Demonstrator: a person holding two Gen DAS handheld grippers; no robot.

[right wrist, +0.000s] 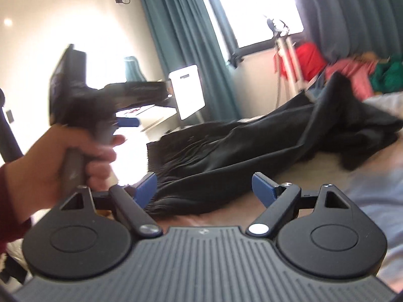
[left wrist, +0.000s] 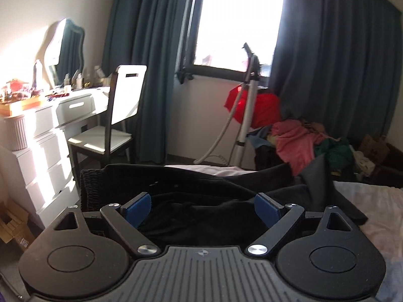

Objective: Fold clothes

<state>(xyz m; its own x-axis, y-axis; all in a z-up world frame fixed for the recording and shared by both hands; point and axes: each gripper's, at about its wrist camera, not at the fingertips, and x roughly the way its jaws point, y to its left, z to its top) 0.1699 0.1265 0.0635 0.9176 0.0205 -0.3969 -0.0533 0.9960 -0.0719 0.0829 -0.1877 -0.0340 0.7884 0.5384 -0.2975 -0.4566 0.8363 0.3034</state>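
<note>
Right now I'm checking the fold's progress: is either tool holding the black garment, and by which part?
Nothing is held. The left tool and right tool are both open, and the black garment lies loose on the bed.

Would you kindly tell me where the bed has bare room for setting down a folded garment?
Bare sheet lies right of the black garment, toward the bed's near right edge, and beside the open right gripper. The far corner by the clothes pile is crowded.
</note>
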